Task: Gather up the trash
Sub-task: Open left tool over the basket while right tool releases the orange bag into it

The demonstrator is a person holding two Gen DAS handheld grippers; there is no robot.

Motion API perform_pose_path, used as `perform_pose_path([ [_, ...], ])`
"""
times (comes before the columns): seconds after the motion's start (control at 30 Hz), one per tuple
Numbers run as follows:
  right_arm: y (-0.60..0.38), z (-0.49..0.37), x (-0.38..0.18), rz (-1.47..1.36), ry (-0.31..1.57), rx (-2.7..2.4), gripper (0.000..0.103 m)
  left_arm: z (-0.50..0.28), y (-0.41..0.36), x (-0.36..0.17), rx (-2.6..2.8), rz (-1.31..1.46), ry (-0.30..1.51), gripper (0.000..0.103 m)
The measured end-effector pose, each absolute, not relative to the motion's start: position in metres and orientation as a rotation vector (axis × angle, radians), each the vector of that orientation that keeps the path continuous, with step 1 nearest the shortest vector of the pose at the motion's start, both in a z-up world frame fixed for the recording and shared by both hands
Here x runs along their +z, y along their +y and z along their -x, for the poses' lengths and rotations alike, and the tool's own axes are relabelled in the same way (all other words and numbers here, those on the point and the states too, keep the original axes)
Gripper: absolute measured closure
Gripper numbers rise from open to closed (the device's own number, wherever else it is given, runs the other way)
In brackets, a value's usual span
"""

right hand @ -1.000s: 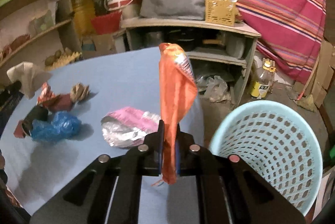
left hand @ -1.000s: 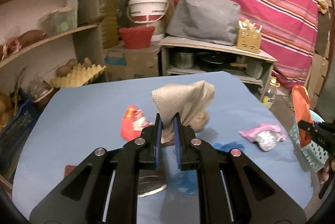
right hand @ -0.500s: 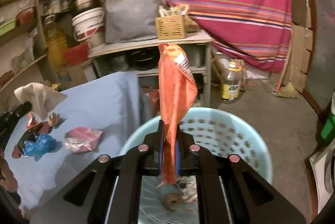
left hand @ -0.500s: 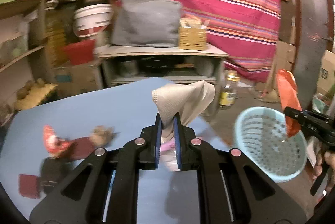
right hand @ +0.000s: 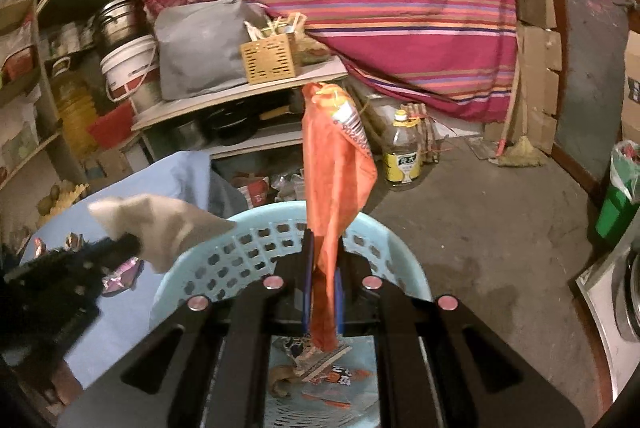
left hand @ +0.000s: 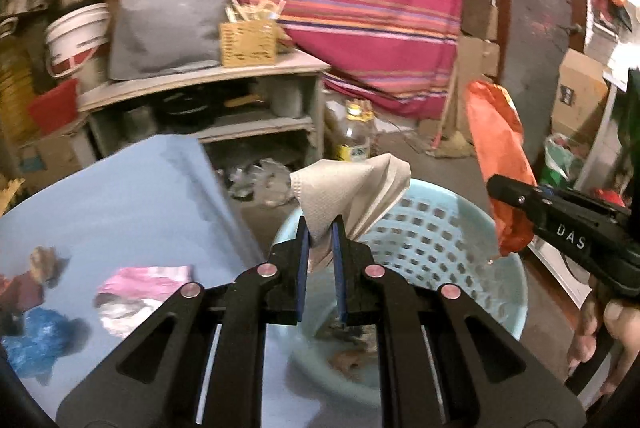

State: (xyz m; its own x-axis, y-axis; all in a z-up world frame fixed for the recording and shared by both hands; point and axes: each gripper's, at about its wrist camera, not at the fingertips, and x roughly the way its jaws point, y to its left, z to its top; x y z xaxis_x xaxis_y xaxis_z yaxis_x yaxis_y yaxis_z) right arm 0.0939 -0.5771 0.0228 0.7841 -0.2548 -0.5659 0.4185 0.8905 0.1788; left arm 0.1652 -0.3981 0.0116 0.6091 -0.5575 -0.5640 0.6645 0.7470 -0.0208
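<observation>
Both arms have swung off the table (left hand: 132, 188) since a second ago and now hang over the pale blue basket (left hand: 436, 228), which a moment back was only at the edge of view.

That basket sits on the floor just beside the table's corner, with a few scraps already lying in its bottom. Left behind on the table are a pink and silver wrapper (left hand: 140, 288), a crumpled blue bag (left hand: 36, 340) and some small brownish bits at the far left.

From where I stand, the orange snack bag (right hand: 334, 188) is the bigger of the two pieces in hand. It stands up tall from the right tongs (right hand: 322, 292), which are clamped on its lower end, with the tail hanging down over the basket's inside. The crumpled grey-beige napkin (left hand: 348, 196) is pinched in the left tongs (left hand: 320, 268), over the basket's near rim on the table side.

To my eye the step now is the drop. The right tongs look well placed, so simply parting them should do. The left tongs want to go a little further in over the middle first, since a light napkin could drift or catch on the rim. Soft paper may also cling to a pad, so open wide.
</observation>
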Motion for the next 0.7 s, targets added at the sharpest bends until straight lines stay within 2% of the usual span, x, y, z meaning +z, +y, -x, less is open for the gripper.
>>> perform_pose_path([
  [0.07,-0.583,-0.092,0.021,-0.314,0.564,-0.376,0.094,-0.166,-0.411,0.006,-0.721,-0.205,0.599,0.093],
  [0.1,-0.584,-0.091,0.020,-0.317,0.566,-0.379,0.094,-0.167,-0.413,0.004,-0.723,-0.206,0.604,0.089],
  [0.17,-0.588,-0.090,0.018,-0.323,0.568,-0.382,0.094,-0.171,-0.418,0.000,-0.724,-0.207,0.622,0.075],
  [0.23,-0.591,-0.090,0.016,-0.328,0.574,-0.380,0.094,-0.174,-0.418,0.000,-0.723,-0.191,0.625,0.047],
  [0.27,-0.591,-0.090,0.015,-0.326,0.578,-0.380,0.094,-0.175,-0.416,0.001,-0.718,-0.180,0.617,0.042],
  [0.33,-0.591,-0.091,0.014,-0.325,0.582,-0.378,0.094,-0.175,-0.409,0.003,-0.710,-0.166,0.610,0.024],
  [0.43,-0.590,-0.093,0.013,-0.326,0.588,-0.368,0.094,-0.176,-0.396,0.012,-0.680,-0.146,0.587,0.008],
  [0.47,-0.588,-0.094,0.012,-0.325,0.590,-0.361,0.094,-0.176,-0.390,0.015,-0.660,-0.141,0.575,0.005],
  [0.67,-0.574,-0.110,0.006,-0.304,0.636,-0.339,0.090,-0.181,-0.356,0.024,-0.580,-0.118,0.567,0.005],
  [0.7,-0.573,-0.112,0.004,-0.305,0.643,-0.341,0.083,-0.182,-0.350,0.024,-0.572,-0.113,0.566,0.005],
])
